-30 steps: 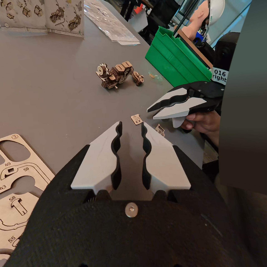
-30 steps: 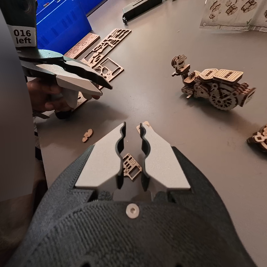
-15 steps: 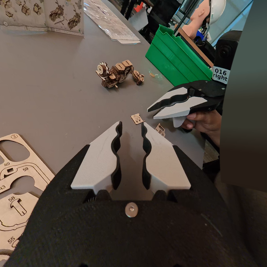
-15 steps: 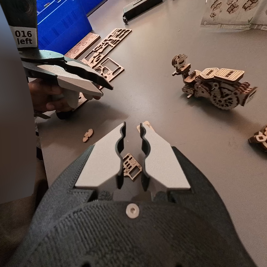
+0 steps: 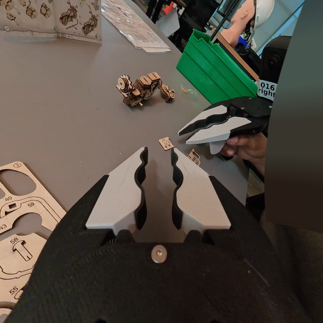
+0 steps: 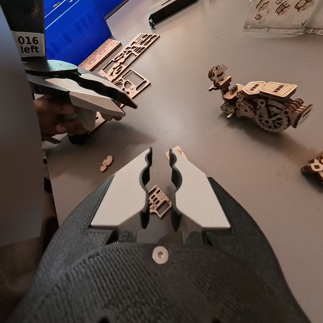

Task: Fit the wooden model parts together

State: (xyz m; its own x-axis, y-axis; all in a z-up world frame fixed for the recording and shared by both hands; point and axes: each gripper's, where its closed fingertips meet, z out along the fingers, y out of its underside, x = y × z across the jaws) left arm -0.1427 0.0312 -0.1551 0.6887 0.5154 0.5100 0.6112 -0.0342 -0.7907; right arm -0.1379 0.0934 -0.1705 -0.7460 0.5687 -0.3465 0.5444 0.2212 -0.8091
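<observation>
My left gripper [image 5: 159,150] is open and empty, low over the grey table. A small flat wooden part [image 5: 166,143] lies just past its tips, and a slotted part [image 5: 194,157] lies to their right. My right gripper [image 6: 160,152] is open and empty. The slotted part [image 6: 160,202] lies on the table beneath its fingers, and the other flat part [image 6: 180,153] lies by its right tip. A small oval part [image 6: 106,163] lies to the left. The partly built wooden motorcycle [image 6: 262,104] stands farther off and also shows in the left wrist view [image 5: 139,90].
A small wheel assembly [image 5: 167,92] sits beside the motorcycle. A green bin [image 5: 215,70] stands at the table's right edge and a blue bin [image 6: 73,35] at the left. Punched wooden sheets [image 6: 129,70] [image 5: 17,209] and an instruction booklet [image 5: 52,17] lie on the table. The tips of one gripper are about 7 cm away from the tips of the other. About 10 cm separates my right fingertips from the partly built wooden motorcycle [image 6: 262,104]. Seen from the left wrist view [image 5: 150,86] as well.
</observation>
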